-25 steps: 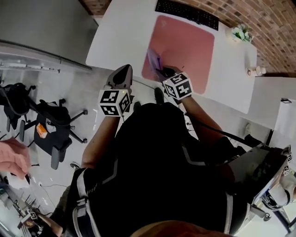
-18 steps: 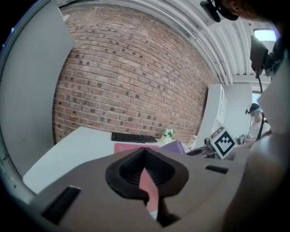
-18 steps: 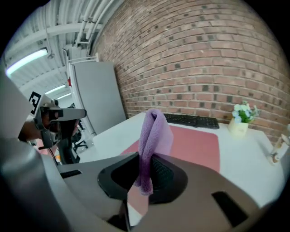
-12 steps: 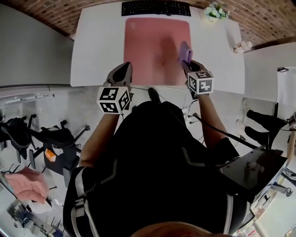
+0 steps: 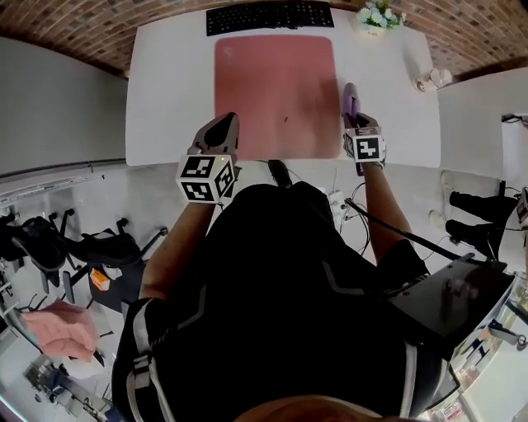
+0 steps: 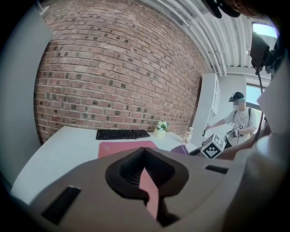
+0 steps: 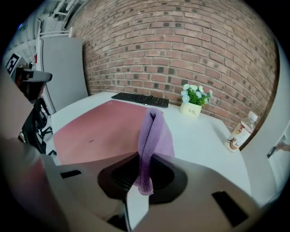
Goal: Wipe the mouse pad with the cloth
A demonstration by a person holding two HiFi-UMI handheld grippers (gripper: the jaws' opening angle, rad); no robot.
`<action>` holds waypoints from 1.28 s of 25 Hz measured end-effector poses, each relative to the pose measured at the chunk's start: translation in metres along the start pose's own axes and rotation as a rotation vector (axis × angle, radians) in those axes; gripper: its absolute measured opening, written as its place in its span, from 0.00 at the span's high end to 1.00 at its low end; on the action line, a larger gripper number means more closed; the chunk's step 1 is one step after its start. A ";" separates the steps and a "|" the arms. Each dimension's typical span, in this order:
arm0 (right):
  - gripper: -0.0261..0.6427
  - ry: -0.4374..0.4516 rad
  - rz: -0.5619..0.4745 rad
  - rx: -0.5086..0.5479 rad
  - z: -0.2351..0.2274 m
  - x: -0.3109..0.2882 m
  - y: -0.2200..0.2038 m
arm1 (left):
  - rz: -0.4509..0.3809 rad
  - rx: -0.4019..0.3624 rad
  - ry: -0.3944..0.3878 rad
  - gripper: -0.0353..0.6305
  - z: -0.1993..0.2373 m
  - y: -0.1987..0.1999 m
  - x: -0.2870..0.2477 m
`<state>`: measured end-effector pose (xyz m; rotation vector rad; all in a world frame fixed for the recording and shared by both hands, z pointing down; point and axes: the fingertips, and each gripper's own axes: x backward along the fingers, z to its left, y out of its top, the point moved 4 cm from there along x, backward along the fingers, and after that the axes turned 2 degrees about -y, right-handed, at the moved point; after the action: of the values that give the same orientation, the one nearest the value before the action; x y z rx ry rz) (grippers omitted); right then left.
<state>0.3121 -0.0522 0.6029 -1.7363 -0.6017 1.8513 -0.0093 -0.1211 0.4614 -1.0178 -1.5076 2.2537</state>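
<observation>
A pink mouse pad [image 5: 272,91] lies on the white table [image 5: 165,91], in front of a black keyboard [image 5: 271,15]. My right gripper [image 5: 352,114] is shut on a folded purple cloth [image 5: 350,97], just off the pad's right edge over bare table. In the right gripper view the cloth [image 7: 150,136] sticks forward out of the jaws, with the pad [image 7: 102,129] to its left. My left gripper [image 5: 217,134] is shut on nothing and hovers at the table's front edge by the pad's near left corner. The left gripper view looks across the pad [image 6: 127,147] to the cloth [image 6: 181,148].
A white pot of flowers [image 5: 375,16] stands at the table's far right, with a small bottle [image 5: 429,80] near the right edge. A brick wall runs behind the table. Office chairs [image 5: 49,243] stand on the floor at the left. A person [image 6: 238,120] stands beyond the table's right end.
My right gripper has carried the cloth rightward across the pad, from its left part to just past its right edge. My left gripper has stayed at the front edge.
</observation>
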 end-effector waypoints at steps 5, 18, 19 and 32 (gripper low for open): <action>0.87 0.079 0.064 0.022 0.020 -0.028 -0.009 | 0.015 0.018 0.052 0.94 0.009 -0.007 -0.005; 0.87 0.234 0.073 0.157 0.090 -0.051 0.018 | -0.009 0.093 0.188 0.94 0.037 -0.015 0.030; 0.87 0.242 0.077 0.157 0.095 -0.052 0.020 | -0.010 0.099 0.198 0.94 0.039 -0.016 0.034; 0.87 0.372 0.096 0.255 0.162 -0.070 0.046 | -0.042 0.168 0.310 0.94 0.068 -0.026 0.067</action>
<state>0.1496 -0.1269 0.6387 -1.8906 -0.1325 1.5281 -0.1074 -0.1218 0.4719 -1.2049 -1.1806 2.0390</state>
